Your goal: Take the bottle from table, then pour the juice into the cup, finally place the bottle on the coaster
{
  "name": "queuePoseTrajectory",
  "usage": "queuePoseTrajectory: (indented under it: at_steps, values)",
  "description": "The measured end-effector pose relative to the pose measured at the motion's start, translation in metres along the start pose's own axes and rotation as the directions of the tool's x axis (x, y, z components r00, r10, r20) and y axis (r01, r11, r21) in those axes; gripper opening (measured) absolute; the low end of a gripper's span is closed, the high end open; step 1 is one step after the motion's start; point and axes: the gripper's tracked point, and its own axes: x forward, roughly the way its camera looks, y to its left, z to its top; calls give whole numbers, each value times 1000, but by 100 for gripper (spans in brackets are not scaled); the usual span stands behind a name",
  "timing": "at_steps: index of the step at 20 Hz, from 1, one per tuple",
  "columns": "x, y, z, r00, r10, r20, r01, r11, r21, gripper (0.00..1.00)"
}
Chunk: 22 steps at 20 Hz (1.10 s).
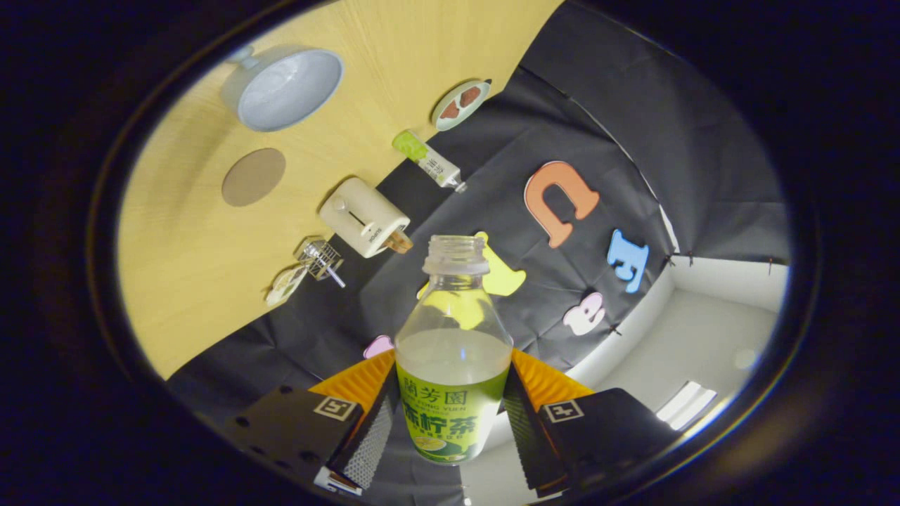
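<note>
Tool [450, 414] tilted, both fingers clamping uncapped bottle [453, 351].

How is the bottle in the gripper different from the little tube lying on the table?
The bottle is clamped between the hand-held gripper fingers; the tube lies loose on the table. The bottle is clear, showing pale juice; the tube is solid white and green. The bottle's mouth is open; the tube looks capped. Both carry green.
</note>
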Motion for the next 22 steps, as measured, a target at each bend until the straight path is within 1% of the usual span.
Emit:
queuePoseTrajectory:
  at_steps: [1,2,3,5,7,8,9,10,11,12,13,14,15,16,18,19,22]
  values:
    - [1,5,0,999,48,6,-48,995,91,81]
    - [0,13,-1,994,111,10,-111,976,188,81]
    - [3,18,-2,987,157,11,-154,950,270,81]
    - [4,15,-5,983,181,7,-169,904,394,82]
    - [7,22,-3,977,212,26,-195,836,512,82]
    - [8,26,-2,971,235,35,-212,790,576,82]
    - [10,25,0,970,238,46,-211,735,645,82]
    - [12,23,2,971,234,49,-197,669,717,82]
    - [15,19,1,973,226,48,-176,590,788,82]
    - [16,16,1,973,226,52,-161,495,854,82]
    - [17,20,0,968,246,54,-151,394,907,82]
    - [17,23,1,958,277,67,-150,291,945,82]
    - [18,27,3,946,314,83,-150,195,969,82]
    - [11,25,-8,940,328,94,-136,105,985,82]
    - [21,21,-16,929,357,98,-94,-30,995,82]
    - [24,16,-17,928,352,121,-89,-104,991,82]
    - [24,5,-33,934,333,130,-32,-285,958,82]
